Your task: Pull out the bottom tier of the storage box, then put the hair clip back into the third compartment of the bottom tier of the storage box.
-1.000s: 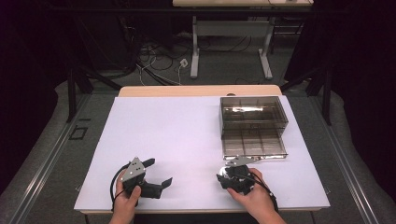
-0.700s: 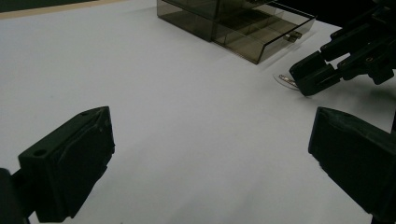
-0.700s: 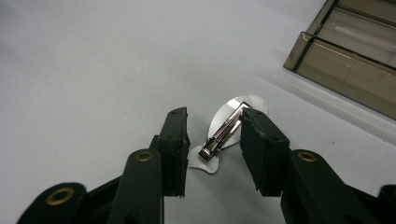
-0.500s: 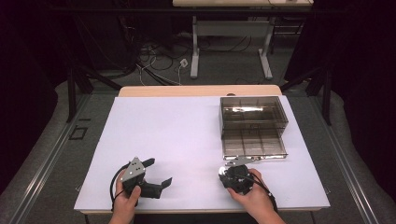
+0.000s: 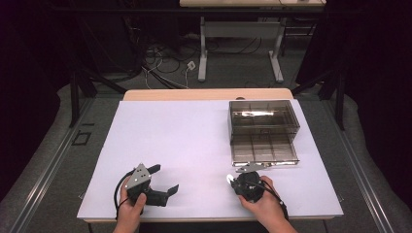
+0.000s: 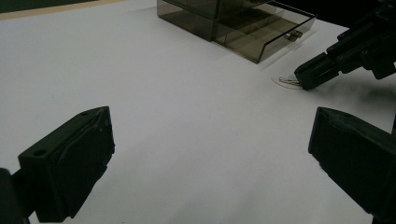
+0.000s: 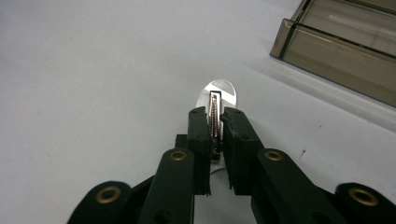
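A small shiny metal piece with a thin ridged edge lies on the white table, just in front of the box. My right gripper has just been closing its jaws, and the pads now press on its two sides. From above, the piece is a bright spot at the tip of the right gripper. The left gripper view shows the right gripper from the side, touching down on the piece. At the near left, my left gripper rests open with nothing between its jaws.
A smoky transparent drawer box stands at the right of the table, its compartmented drawer pulled out toward me. It also appears in both gripper views. The table's near edge runs just under both hands.
The right gripper's jaws have drawn a little closer together. Both hands have stayed where they were.
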Motion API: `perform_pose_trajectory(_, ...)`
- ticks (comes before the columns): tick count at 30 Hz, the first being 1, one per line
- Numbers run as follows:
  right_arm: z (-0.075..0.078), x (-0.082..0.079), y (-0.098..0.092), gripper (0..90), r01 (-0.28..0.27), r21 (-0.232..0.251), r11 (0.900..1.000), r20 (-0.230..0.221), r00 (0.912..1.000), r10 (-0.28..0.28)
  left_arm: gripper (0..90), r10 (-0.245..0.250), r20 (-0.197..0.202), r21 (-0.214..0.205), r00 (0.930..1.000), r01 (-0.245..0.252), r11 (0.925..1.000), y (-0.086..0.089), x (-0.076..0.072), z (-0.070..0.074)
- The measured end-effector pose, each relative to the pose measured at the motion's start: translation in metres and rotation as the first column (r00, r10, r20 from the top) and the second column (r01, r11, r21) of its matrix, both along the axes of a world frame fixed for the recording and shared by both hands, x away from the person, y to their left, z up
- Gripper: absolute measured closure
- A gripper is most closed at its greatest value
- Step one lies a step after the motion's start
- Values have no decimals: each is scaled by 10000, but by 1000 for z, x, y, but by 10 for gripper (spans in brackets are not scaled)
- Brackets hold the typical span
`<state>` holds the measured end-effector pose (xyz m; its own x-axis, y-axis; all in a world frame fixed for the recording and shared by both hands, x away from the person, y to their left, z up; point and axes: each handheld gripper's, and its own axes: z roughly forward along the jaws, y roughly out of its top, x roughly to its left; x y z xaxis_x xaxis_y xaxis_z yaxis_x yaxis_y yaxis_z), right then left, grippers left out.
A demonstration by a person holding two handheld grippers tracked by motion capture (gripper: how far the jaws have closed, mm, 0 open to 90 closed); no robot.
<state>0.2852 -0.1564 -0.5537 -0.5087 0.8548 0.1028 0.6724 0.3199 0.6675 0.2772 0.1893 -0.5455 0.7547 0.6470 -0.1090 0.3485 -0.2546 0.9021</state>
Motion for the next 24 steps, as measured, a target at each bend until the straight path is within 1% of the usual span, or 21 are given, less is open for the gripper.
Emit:
perform_pose_trajectory(4,0,1,-2,825,-48,11,10000,-44,10000,48,5,9,-24,-31,10000,-9,10000,0,0,0)
perform_pose_trajectory(7,1,1,-3,826,-97,69,9999,-64,9999,98,5,18,40,-31,10000,-18,10000,0,0,0)
perform_pose_trajectory(8,0,1,-4,826,-109,77,9999,-59,9999,110,5,10,-19,-27,10000,-10,10000,0,0,0)
perform_pose_trajectory(10,1,1,-3,831,-57,180,9998,-53,10000,58,5,10,79,3,10000,-10,10000,0,0,0)
perform_pose_trajectory(14,1,0,-4,832,-67,139,9999,14,10000,67,5,-35,61,66,10000,35,10000,1,0,0)
perform_pose_trajectory(16,2,1,-5,832,-112,111,9999,33,9999,112,5,39,47,-39,10000,-39,10000,0,0,0)
perform_pose_trajectory(18,2,2,-5,833,-99,265,9996,38,9999,98,5,49,45,-22,10000,-49,10000,1,-1,0)
perform_pose_trajectory(19,2,2,-6,833,-85,261,9996,41,10000,84,5,49,44,-32,10000,-49,10000,1,-1,0)
perform_pose_trajectory(20,2,2,-6,833,-74,233,9997,15,10000,73,5,65,22,-72,10000,-65,10000,1,-1,0)
perform_pose_trajectory(21,4,2,-7,833,-135,169,9998,-129,9998,138,5,55,52,-42,10000,-55,10000,1,0,0)
perform_pose_trajectory(22,4,2,-7,833,-141,177,9997,-152,9998,144,5,31,-12,-17,10000,-31,10000,2,0,0)
perform_pose_trajectory(23,2,3,-7,833,-105,324,9994,-11,9999,106,5,-2,27,49,10000,2,10000,2,0,0)
perform_pose_trajectory(24,2,3,-7,833,-107,358,9993,-28,9999,108,5,-8,34,55,10000,8,10000,2,0,0)
